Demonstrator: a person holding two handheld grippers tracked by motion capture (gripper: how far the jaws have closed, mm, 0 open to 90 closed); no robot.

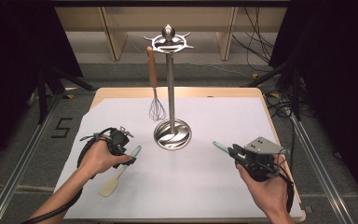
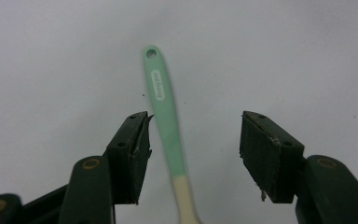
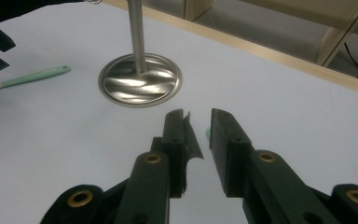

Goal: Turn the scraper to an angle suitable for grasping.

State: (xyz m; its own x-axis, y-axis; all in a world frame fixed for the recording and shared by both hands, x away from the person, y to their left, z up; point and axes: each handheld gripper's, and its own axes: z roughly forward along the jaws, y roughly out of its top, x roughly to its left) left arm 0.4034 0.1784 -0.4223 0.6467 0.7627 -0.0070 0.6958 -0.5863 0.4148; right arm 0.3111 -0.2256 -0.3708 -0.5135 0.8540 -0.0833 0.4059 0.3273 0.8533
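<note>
Mint-green and cream for the spatula (image 2: 165, 112), lying flat on the white sheet (image 1: 205, 186) at the near left, cream blade toward the person, handle end with its hanging hole pointing away. On the handle, a small white oval label, its lettering too blurred to read. Above it, held in the person's left hand, the left gripper (image 2: 193, 140), fingers spread wide to either side of the handle, the handle close by one pad and well short of the other, neither pad pressing. At the near right, held in the right hand, the right gripper (image 1: 230, 150), fingers drawn nearly together and pinching a second mint-green handle (image 1: 220, 146), its tip sticking out past them toward the middle of the table. Farther in, at the centre of the sheet, a steel utensil stand (image 1: 172, 134) with a round polished base, a thin upright pole and a hooked ring on top; hanging from one hook, clear of the sheet, a wire whisk (image 1: 156, 107) with a brown handle. Beyond the sheet, the pale wooden table edge (image 1: 177, 92). Left of the table, on grey floor, a black taped figure 5 (image 1: 61, 128). At the back, light wooden furniture legs, loose black cables (image 1: 256, 42), dark curtains on both sides.
</note>
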